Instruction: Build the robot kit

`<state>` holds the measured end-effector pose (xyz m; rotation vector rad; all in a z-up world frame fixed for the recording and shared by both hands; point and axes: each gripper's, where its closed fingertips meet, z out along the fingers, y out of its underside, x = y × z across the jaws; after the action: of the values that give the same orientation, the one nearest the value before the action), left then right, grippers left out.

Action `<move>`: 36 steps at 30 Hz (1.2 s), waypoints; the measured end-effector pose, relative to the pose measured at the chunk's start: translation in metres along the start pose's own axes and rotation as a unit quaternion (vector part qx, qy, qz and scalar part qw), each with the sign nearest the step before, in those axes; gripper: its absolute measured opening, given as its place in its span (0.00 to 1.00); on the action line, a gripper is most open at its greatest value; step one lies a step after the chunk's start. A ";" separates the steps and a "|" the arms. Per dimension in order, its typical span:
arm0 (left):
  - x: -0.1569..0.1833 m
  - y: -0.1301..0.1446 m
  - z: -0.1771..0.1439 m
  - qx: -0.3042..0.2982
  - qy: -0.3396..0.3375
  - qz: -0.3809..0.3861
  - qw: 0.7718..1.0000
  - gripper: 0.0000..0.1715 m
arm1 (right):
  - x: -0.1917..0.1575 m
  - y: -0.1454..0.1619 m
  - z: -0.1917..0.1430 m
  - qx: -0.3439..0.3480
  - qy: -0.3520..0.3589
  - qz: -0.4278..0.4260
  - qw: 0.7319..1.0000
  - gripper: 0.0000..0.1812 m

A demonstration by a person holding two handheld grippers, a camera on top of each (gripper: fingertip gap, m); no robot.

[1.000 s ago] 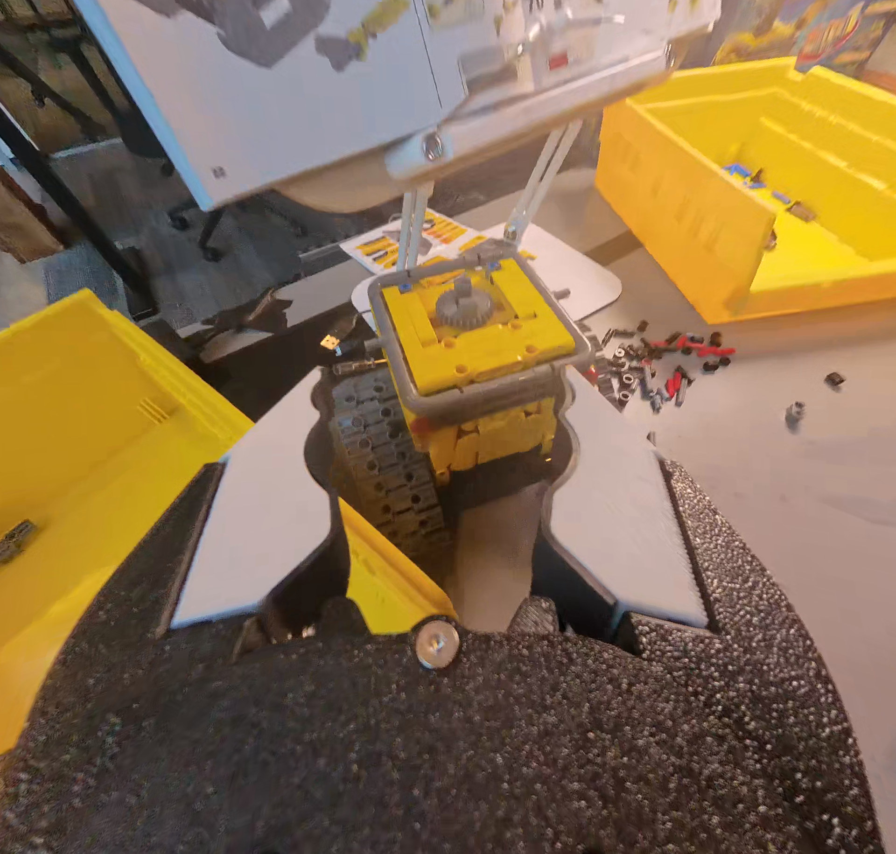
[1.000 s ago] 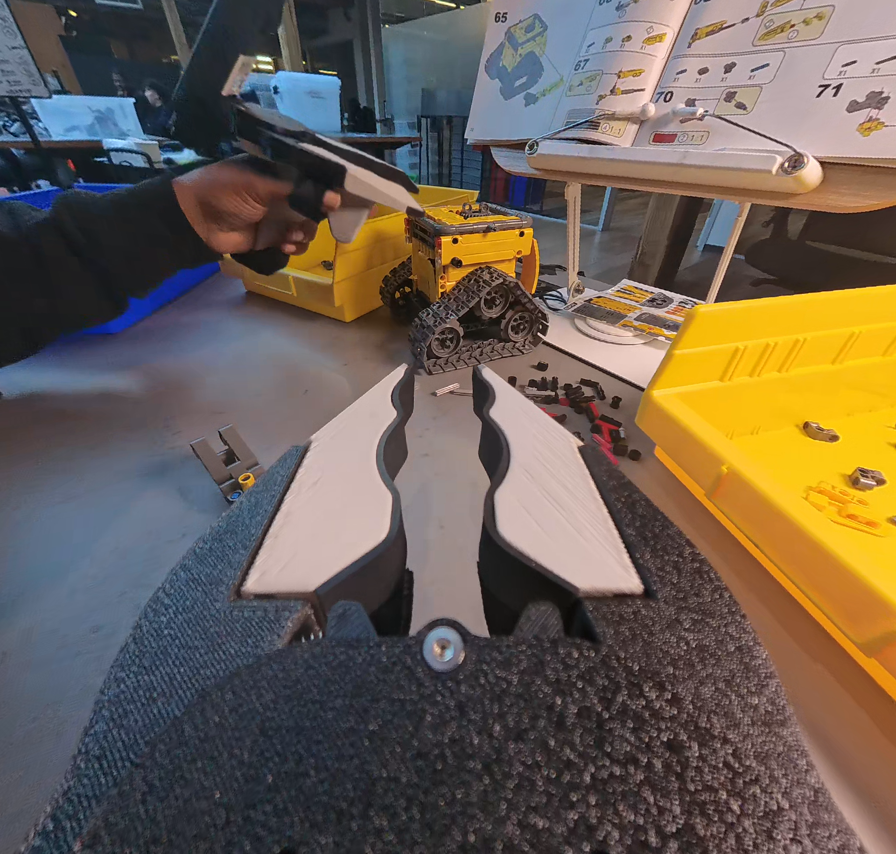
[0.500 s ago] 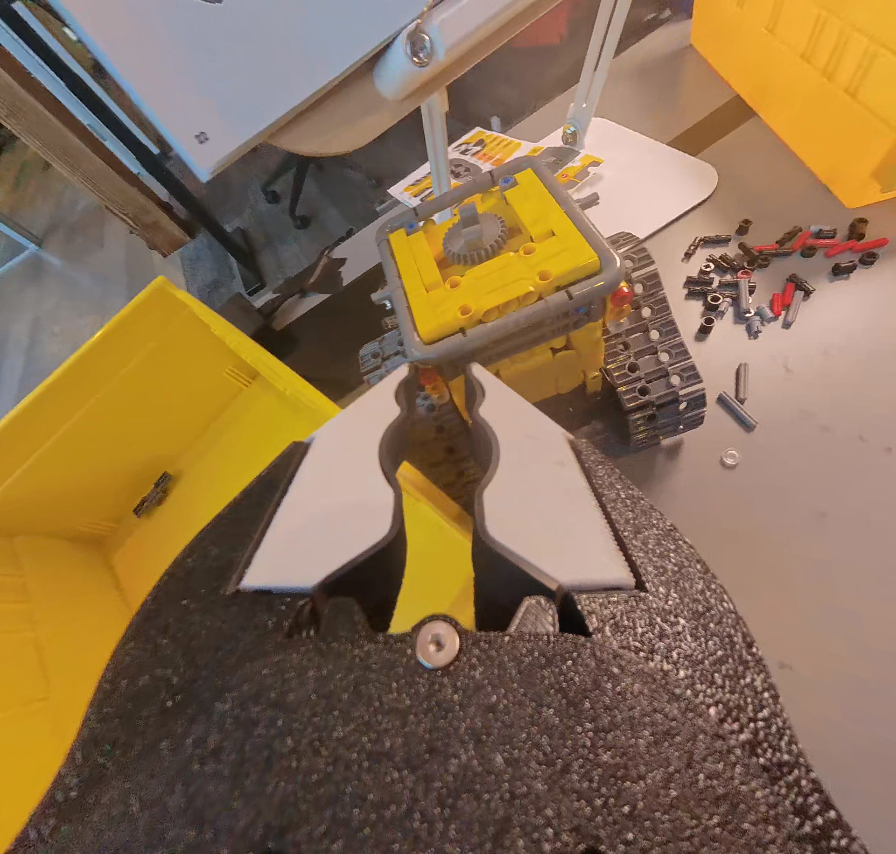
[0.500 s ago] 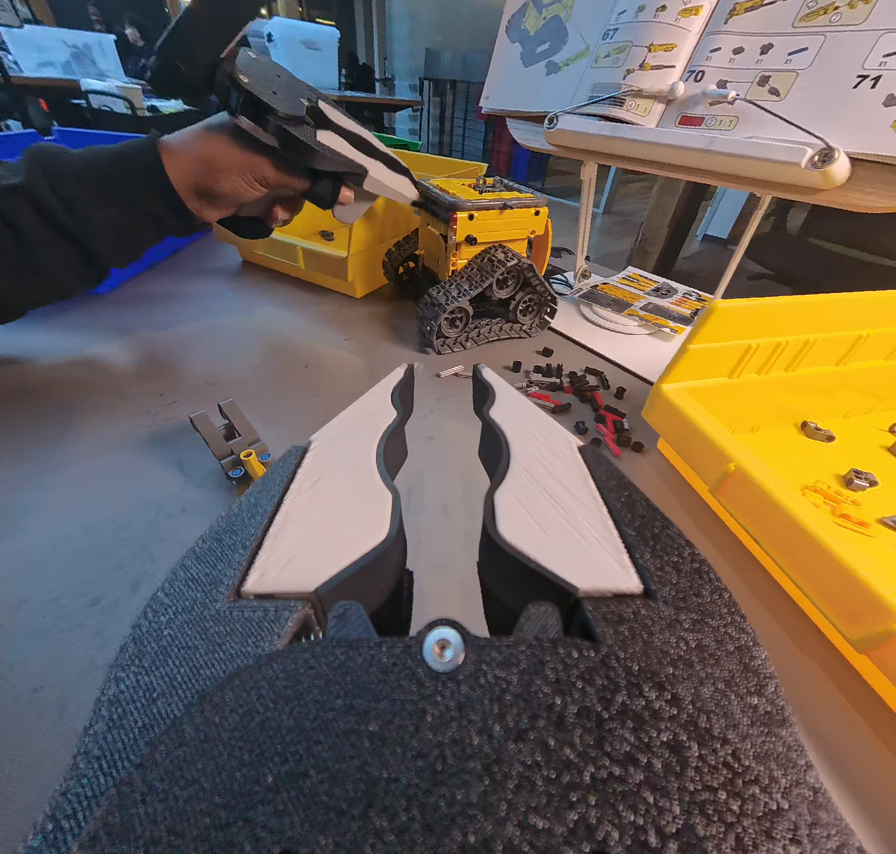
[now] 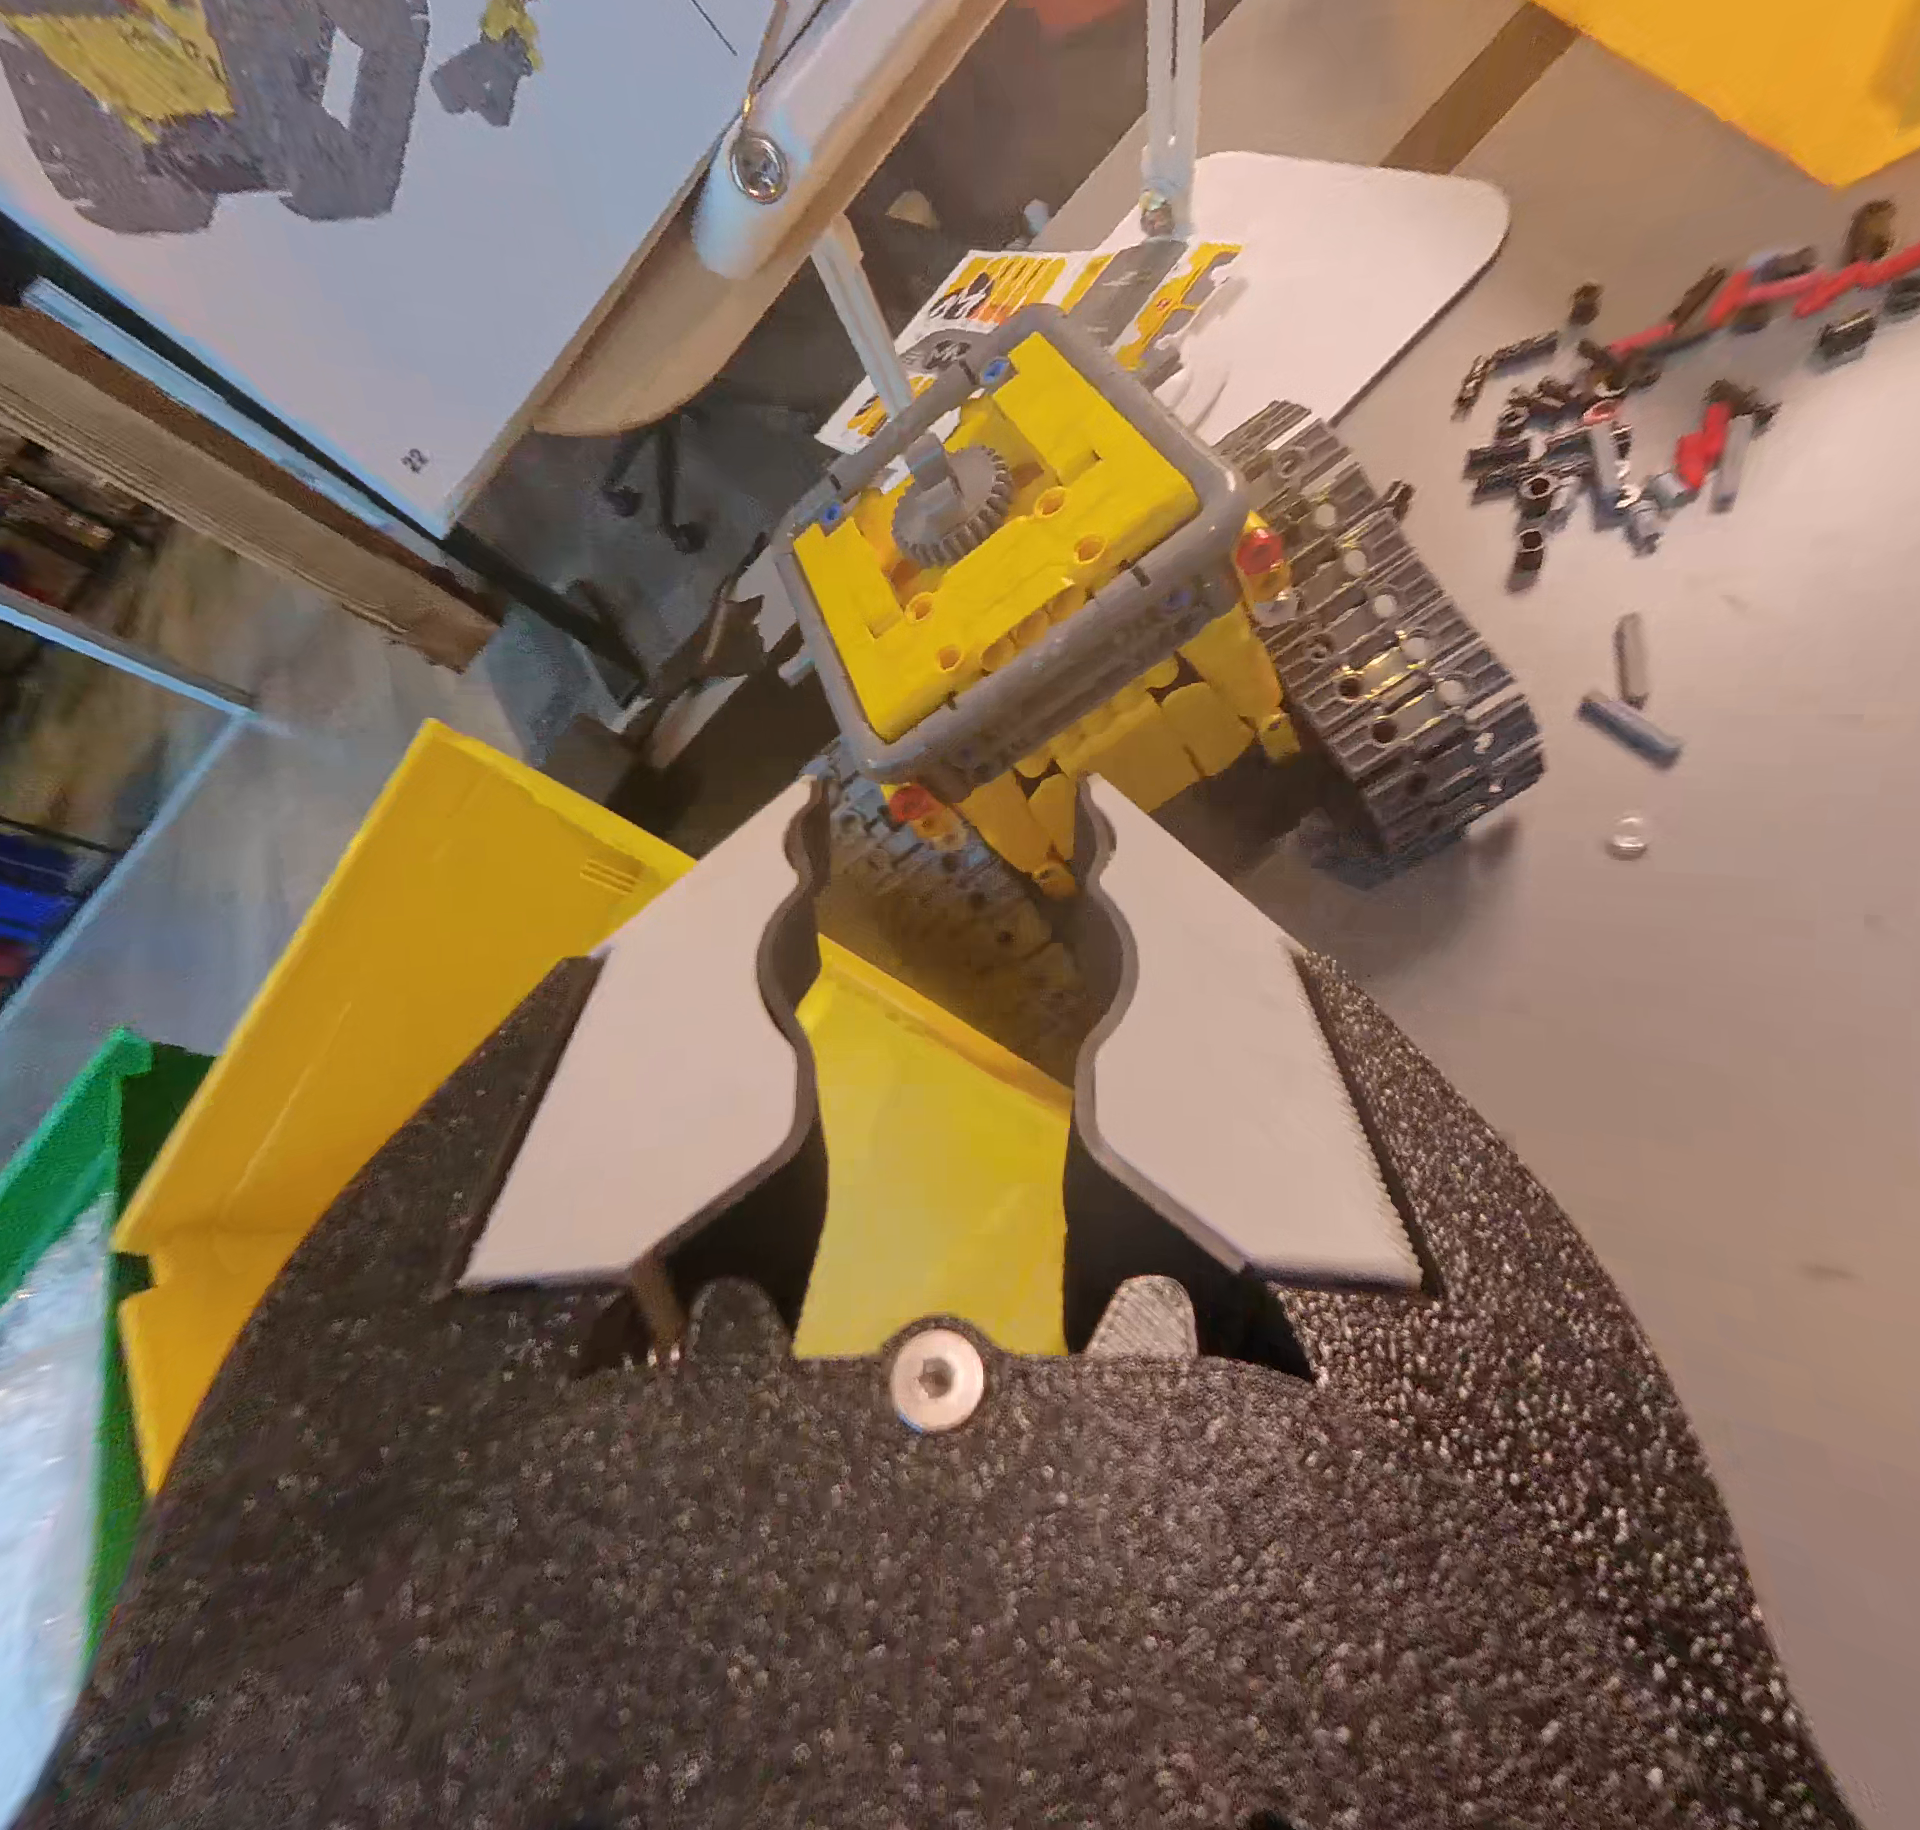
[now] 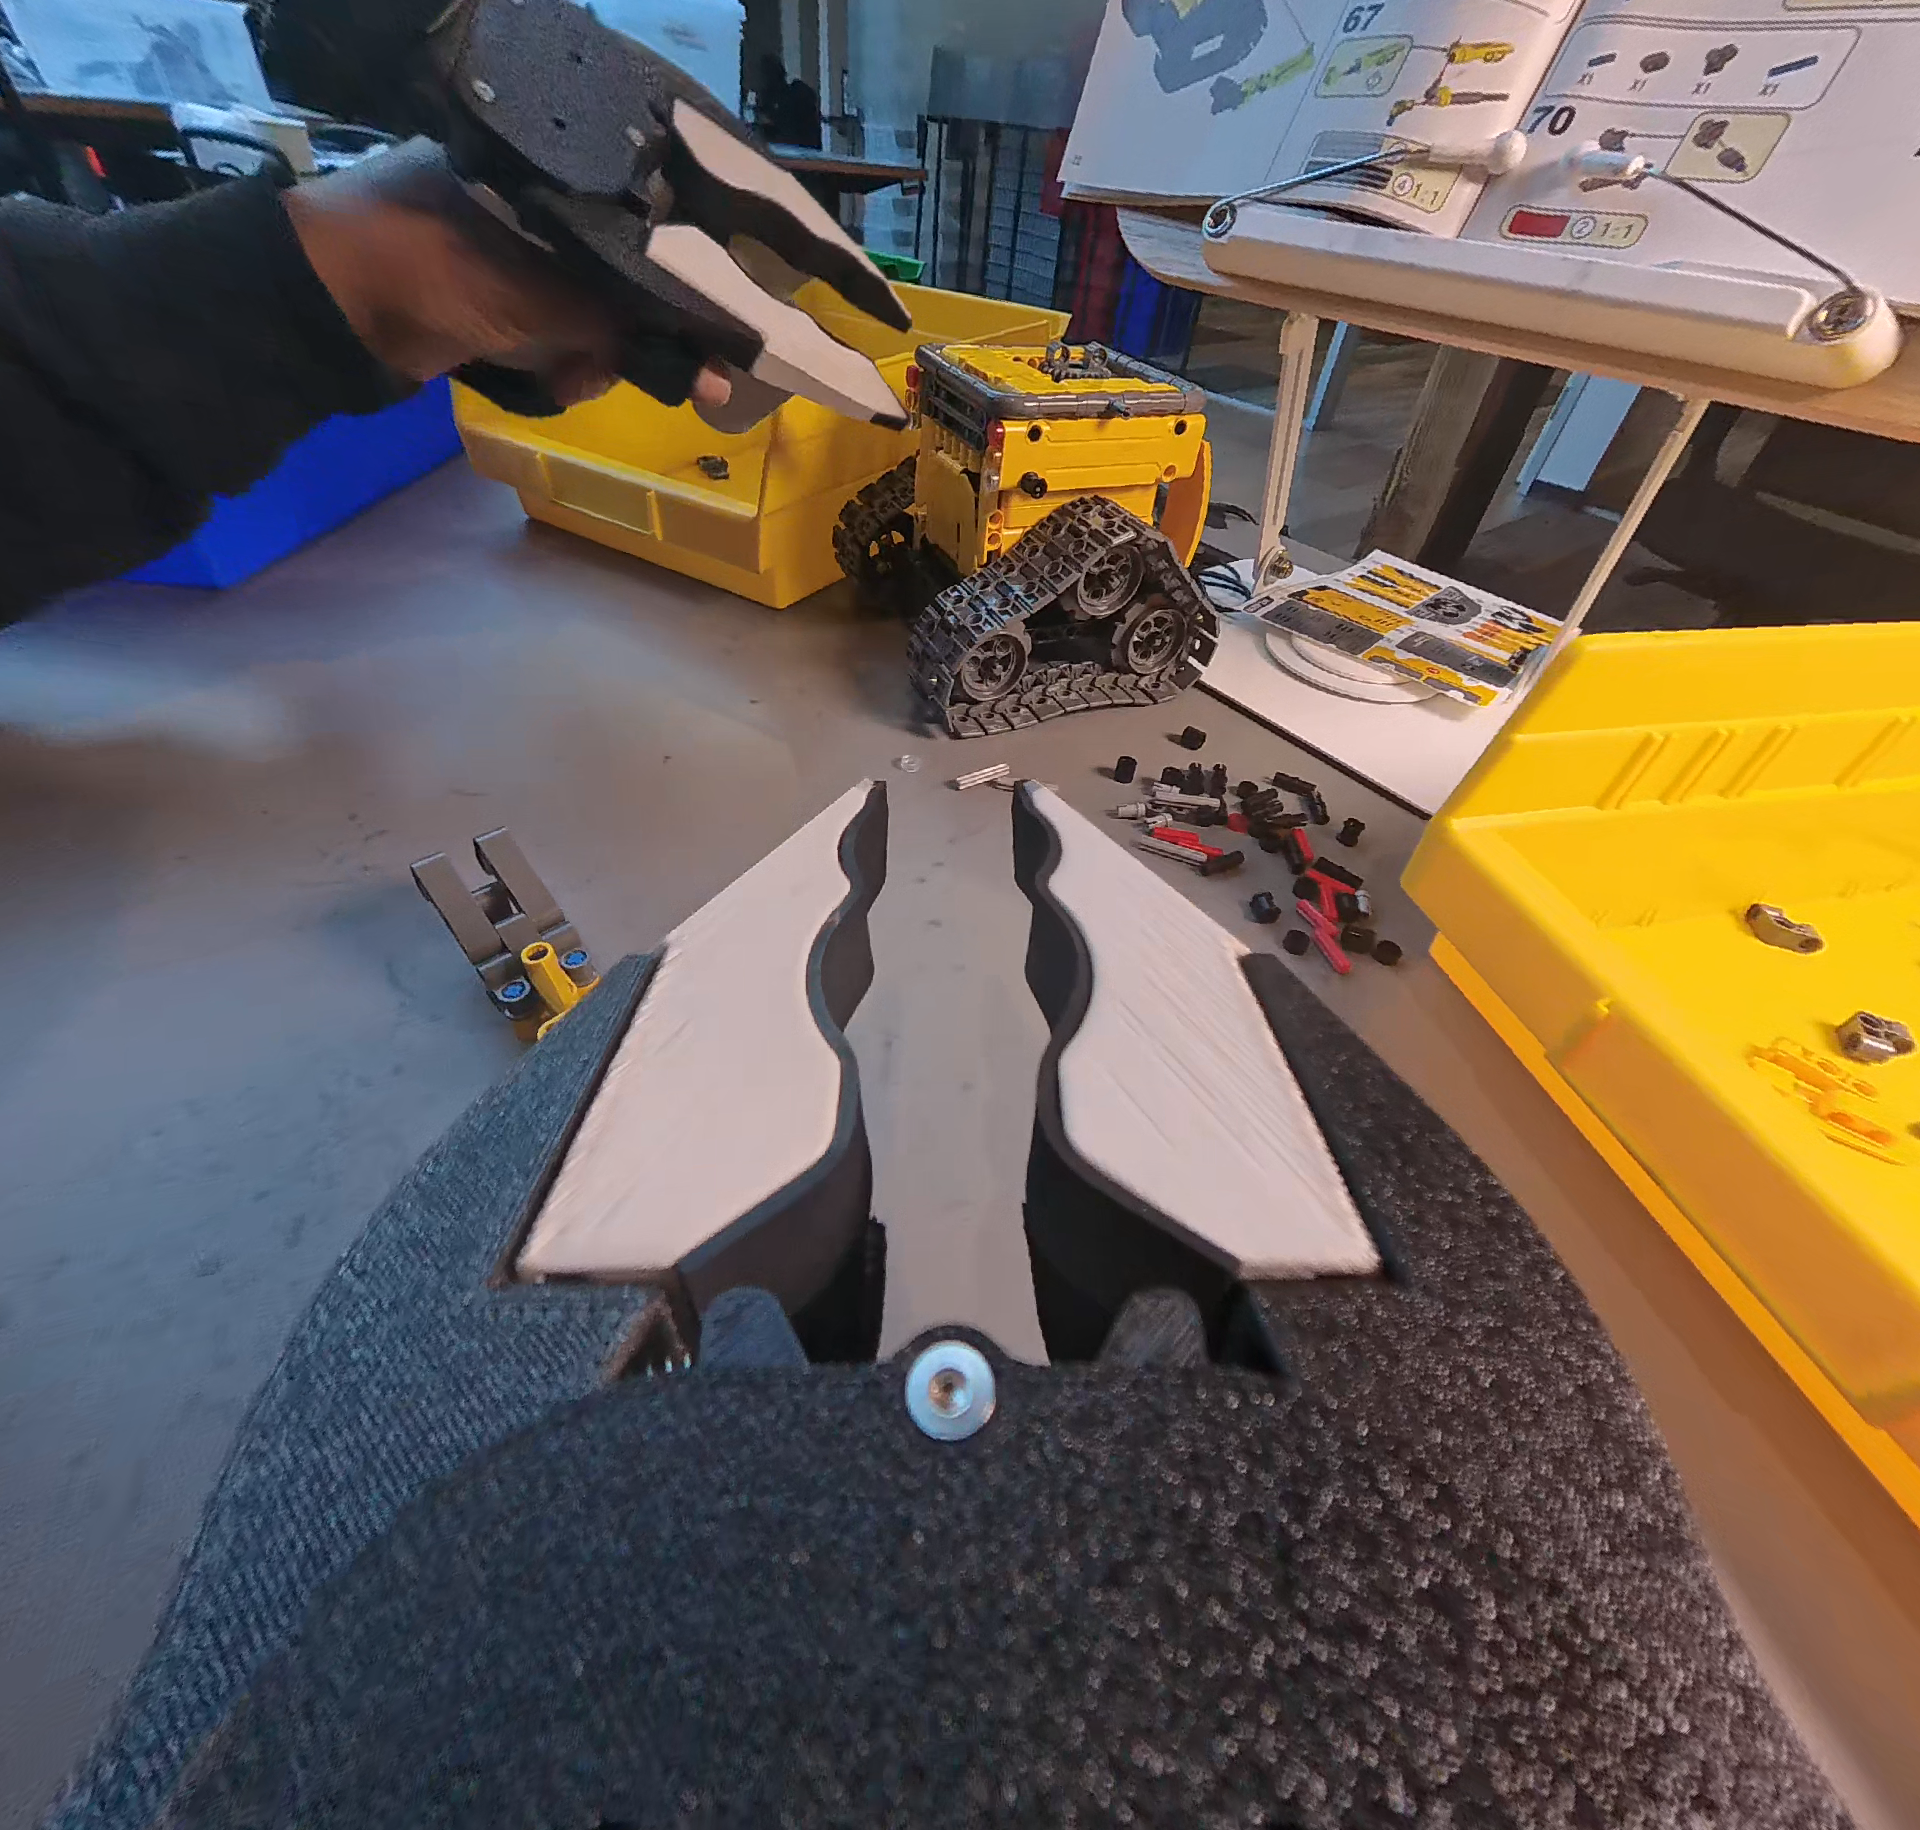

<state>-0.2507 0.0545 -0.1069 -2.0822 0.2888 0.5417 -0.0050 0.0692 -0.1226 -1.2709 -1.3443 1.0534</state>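
A yellow brick-built tracked vehicle (image 5: 997, 575) with a grey top frame and a gear on top stands on the grey table; it also shows in the right wrist view (image 6: 1070, 450). My left gripper (image 5: 948, 793) is open, tilted, its fingertips at the model's upper near corner, one on each side. In the right wrist view a hand in a dark sleeve holds the left gripper (image 6: 899, 367) against that corner. My right gripper (image 6: 951, 793) is open by a narrow gap and empty, above the table. A small grey and yellow assembly (image 6: 509, 939) lies to its left.
Loose black, red and grey pins (image 6: 1247, 845) lie in front of the model. A yellow bin (image 6: 665, 492) stands behind it and another (image 6: 1662, 897) at the right. An instruction booklet on a white stand (image 6: 1455, 45) overhangs, with a sticker sheet (image 6: 1403, 627) below. A green bin (image 5: 62, 1136) is far left. Some 25 cm of space lies between my two pairs of fingers.
My left gripper has rolled and its jaws have spread wider than half a second ago, staying at the model's corner. My right gripper has hardly moved and keeps the same gap.
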 end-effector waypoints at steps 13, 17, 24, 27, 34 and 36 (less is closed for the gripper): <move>-0.005 -0.008 -0.002 0.006 -0.035 0.103 0.994 0.00 | -0.008 0.003 0.002 -0.010 -0.013 -0.013 1.000 0.13; -0.005 -0.002 -0.007 -0.012 -0.037 0.103 0.994 0.00 | -0.012 0.005 0.006 -0.022 -0.032 -0.019 0.999 0.13; -0.005 -0.012 -0.016 0.017 -0.027 0.063 0.998 0.03 | -0.010 0.037 0.068 -0.183 -0.109 -0.093 0.973 0.13; -0.004 -0.024 -0.028 0.053 -0.012 -0.002 0.999 0.09 | -0.017 0.050 0.107 -0.234 -0.139 -0.093 0.958 0.14; 0.029 -0.028 -0.065 0.141 0.057 -0.201 0.968 0.14 | -0.014 0.064 0.147 -0.306 -0.150 -0.064 0.938 0.08; 0.042 -0.018 -0.072 0.141 0.058 -0.198 0.968 0.15 | -0.015 0.066 0.147 -0.321 -0.161 -0.065 0.931 0.07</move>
<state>-0.1872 0.0037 -0.0802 -1.8303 0.0099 0.1290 -0.1404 0.0639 -0.2112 -1.4815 -2.1120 0.7682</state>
